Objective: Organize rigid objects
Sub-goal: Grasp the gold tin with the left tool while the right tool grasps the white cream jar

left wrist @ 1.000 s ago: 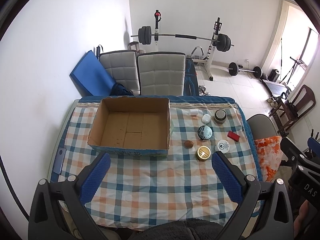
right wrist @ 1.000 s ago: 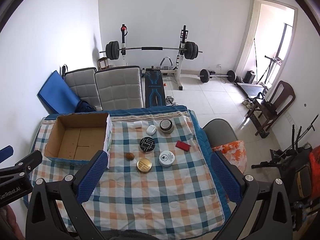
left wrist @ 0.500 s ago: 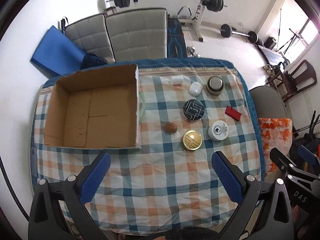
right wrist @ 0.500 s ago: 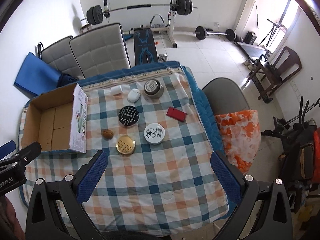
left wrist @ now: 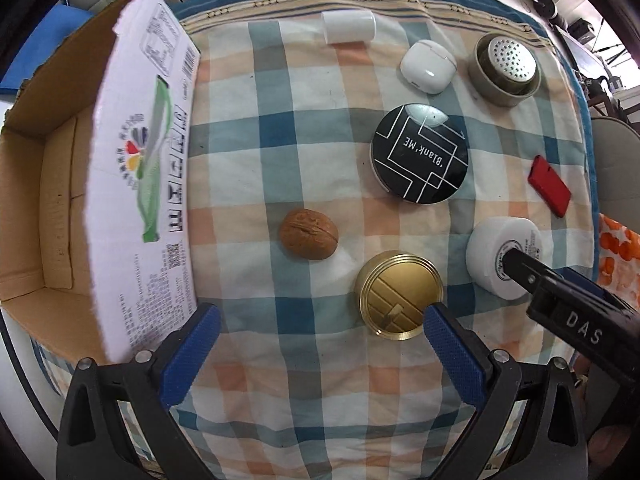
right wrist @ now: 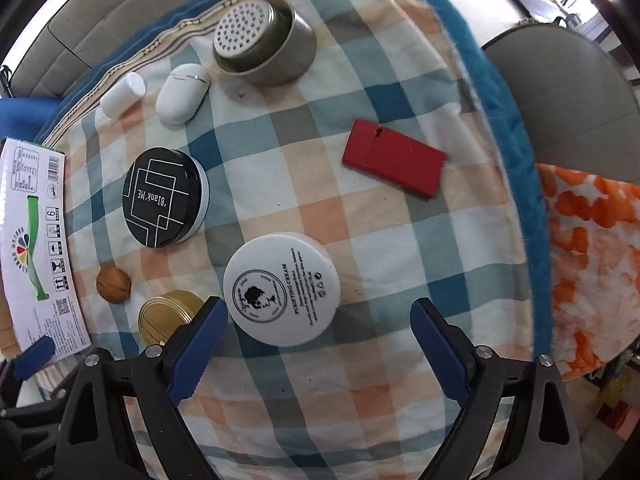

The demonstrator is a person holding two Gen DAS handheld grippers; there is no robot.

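Seven small objects (left wrist: 419, 153) lie beside one cardboard box (left wrist: 136, 184).

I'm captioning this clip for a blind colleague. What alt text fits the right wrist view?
The right gripper, jaws closing but empty, hovers over a white cream jar on a checked tablecloth. Nearby lie a red case, a black tin and a walnut.
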